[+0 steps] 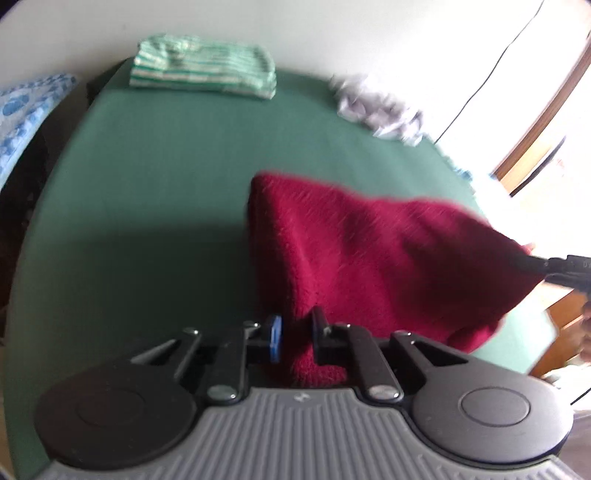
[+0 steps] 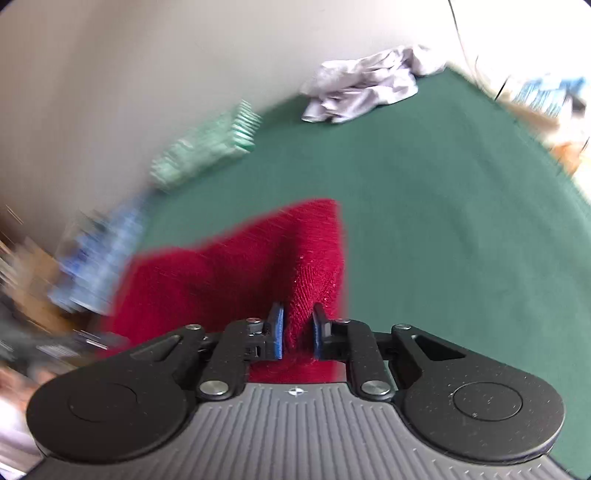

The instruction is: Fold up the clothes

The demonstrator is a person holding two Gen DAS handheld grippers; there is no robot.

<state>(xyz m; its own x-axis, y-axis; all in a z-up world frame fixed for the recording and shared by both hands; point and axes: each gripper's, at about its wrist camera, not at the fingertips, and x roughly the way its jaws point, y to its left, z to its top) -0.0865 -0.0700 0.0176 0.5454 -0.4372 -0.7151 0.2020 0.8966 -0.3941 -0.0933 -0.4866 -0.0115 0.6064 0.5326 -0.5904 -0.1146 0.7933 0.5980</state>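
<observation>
A dark red knitted garment hangs stretched above the green table. My left gripper is shut on its near left edge, cloth bunched between the blue pads. In the left wrist view the right gripper pinches the garment's far right corner. The right wrist view shows the same red garment with my right gripper shut on a fold of it. A folded green striped cloth lies at the table's far left. A crumpled grey garment sits at the far right.
The white wall runs behind the table. A blue patterned cloth lies off the table's left edge. A dark cable hangs near the bright window at right. Wooden furniture stands beyond the right edge.
</observation>
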